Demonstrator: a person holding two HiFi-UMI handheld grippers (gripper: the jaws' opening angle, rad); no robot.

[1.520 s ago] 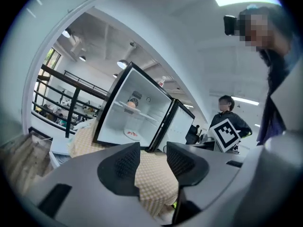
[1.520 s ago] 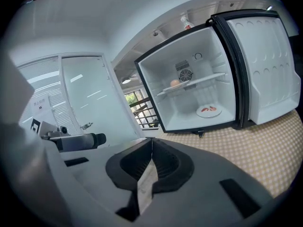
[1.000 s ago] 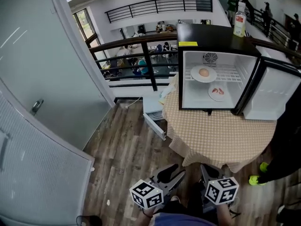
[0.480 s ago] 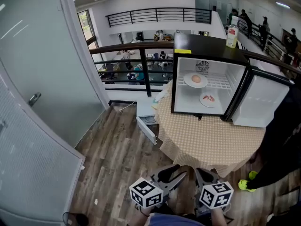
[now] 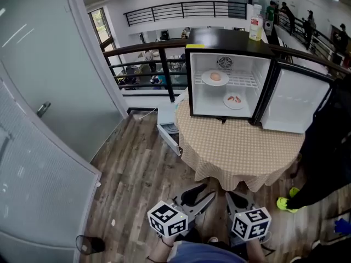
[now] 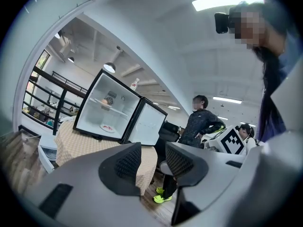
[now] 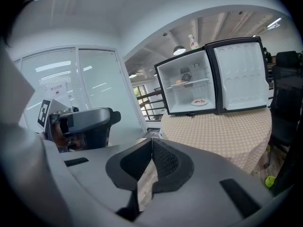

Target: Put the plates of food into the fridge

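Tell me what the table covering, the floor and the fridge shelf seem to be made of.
Table covering: likely woven cloth, matte tan check, draping in folds.
Floor: wood or wood-look laminate, grained planks with seams.
Fridge shelf: probably white coated wire, thin parallel bars.

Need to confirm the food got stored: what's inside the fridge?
The open fridge holds two plates of food: the upper plate on the wire shelf, the lower plate on its floor. Nothing blocks the interior; the food is too small to identify.
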